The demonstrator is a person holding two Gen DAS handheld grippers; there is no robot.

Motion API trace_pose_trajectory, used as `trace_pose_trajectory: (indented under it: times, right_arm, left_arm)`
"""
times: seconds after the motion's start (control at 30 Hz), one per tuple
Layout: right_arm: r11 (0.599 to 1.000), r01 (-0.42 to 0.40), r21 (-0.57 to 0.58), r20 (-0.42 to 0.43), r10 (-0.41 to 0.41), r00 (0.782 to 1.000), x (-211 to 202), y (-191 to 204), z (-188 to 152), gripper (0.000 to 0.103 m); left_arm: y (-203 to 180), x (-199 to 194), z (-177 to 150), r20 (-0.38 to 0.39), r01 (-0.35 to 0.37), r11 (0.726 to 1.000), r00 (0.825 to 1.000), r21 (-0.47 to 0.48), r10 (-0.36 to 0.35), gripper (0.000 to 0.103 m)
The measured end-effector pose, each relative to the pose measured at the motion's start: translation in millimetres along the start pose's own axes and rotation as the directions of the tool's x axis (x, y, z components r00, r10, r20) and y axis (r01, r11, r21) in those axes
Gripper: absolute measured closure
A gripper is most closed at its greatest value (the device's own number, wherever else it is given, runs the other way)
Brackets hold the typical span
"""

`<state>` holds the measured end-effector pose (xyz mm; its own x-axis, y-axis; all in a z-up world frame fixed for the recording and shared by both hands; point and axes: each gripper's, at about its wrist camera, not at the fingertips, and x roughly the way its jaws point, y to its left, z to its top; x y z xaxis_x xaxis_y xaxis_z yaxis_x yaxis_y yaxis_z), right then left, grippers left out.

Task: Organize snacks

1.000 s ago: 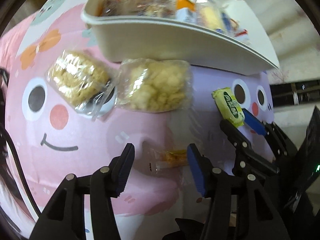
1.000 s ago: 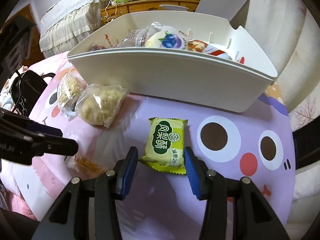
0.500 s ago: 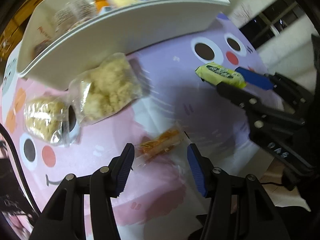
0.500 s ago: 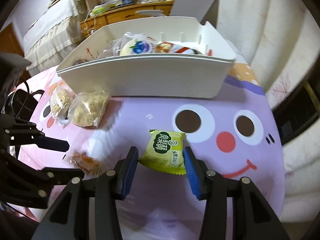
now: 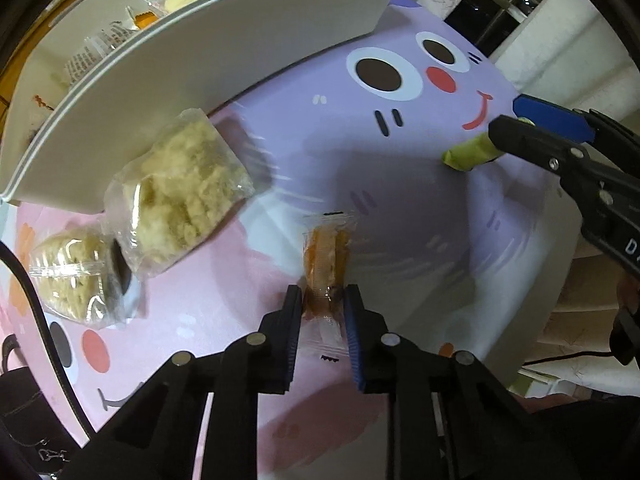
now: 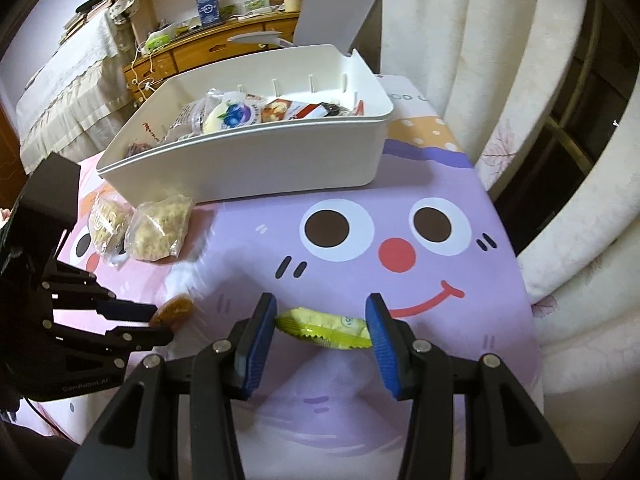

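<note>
Near the worktop's (image 6: 460,360) front edge, left gripper (image 5: 320,300), closing, pinches an orange snack (image 5: 325,252), now lengthwise; right gripper (image 6: 322,320) clamps the green packet (image 6: 324,326), lifted.

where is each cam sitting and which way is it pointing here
Left wrist: on the left gripper, aimed steeply down at the cartoon tablecloth; its jaws are closing on the orange snack packet, and the right gripper shows at right.
Right wrist: on the right gripper, tilted down toward the white bin; its jaws hold the green packet.
Shared: both packets, both grippers, the bin, and the two crumbly snack bags.
</note>
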<state>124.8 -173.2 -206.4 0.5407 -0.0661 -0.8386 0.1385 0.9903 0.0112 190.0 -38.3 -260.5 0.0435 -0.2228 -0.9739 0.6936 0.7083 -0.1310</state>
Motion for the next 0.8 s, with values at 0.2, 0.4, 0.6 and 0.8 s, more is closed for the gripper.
trace_pose_trajectory:
  times: [0.2,0.4,0.6,0.8]
  right_arm:
    - [1.000,0.002,-0.011,0.021,-0.002,1.000,-11,3,10,0.056]
    - [0.999,-0.011,-0.044,0.060,0.013,0.998,-28,12,30,0.056]
    - [0.995,-0.005,-0.100,0.104,0.016,0.994,-47,25,63,0.056]
    - [0.989,-0.005,-0.147,0.165,0.029,0.986,-59,31,102,0.075]
  left_arm:
    - [-3,-8,-2,-0.003,0.016,1.000,1.000,-0.001,-0.016,0.085]
    - [7,-37,5,0.039,0.043,0.999,0.998,-0.018,-0.043,0.085]
    - [14,-76,17,0.103,0.081,0.996,0.992,-0.033,-0.077,0.085]
    - [29,-111,34,0.173,0.106,0.989,0.981,-0.102,-0.087,0.085]
